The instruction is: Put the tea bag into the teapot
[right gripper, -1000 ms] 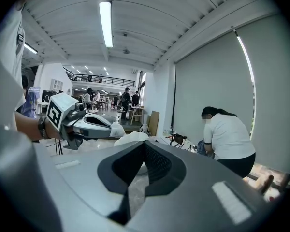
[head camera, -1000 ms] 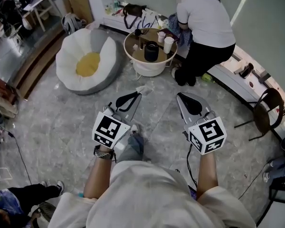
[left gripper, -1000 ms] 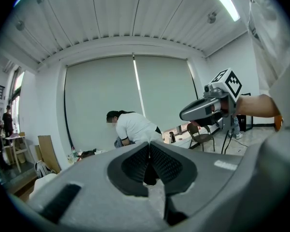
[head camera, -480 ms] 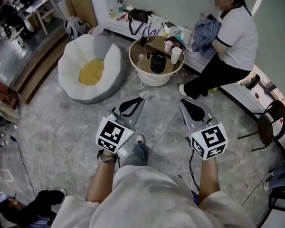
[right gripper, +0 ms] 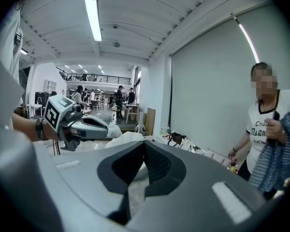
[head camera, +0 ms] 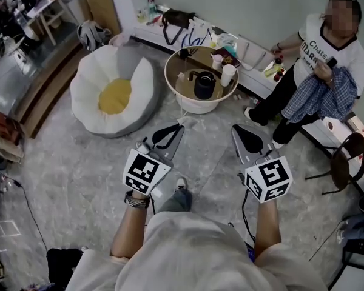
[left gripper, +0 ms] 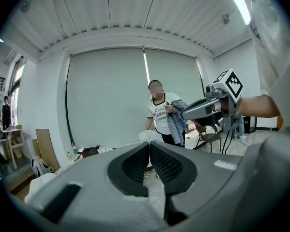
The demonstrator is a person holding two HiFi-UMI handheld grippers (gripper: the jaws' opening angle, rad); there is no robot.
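Observation:
The black teapot (head camera: pixel 204 85) stands on a small round table (head camera: pixel 183 65) ahead of me, beside two white cups (head camera: pixel 228 74). I hold both grippers over the floor short of that table. My left gripper (head camera: pixel 180 125) (left gripper: pixel 148 144) is shut, and a small crumpled white piece, apparently the tea bag (head camera: pixel 185 120) (left gripper: pixel 147 136), sticks out of its tips. The right gripper view also shows that white piece at the tip of the left gripper (right gripper: pixel 108 127). My right gripper (head camera: pixel 235 128) (right gripper: pixel 144 144) is shut with nothing in it.
A white beanbag (head camera: pixel 112 90) with a yellow centre lies left of the table. A person (head camera: pixel 324 59) sits on the low bench at the right with a plaid cloth. A dark chair (head camera: pixel 343 144) stands at right. Bags line the far wall.
The person went from crouching at the table to sitting on the bench at right, taking the plaid cloth along. Both grippers stay shut and hardly shift; the table looks slightly nearer.

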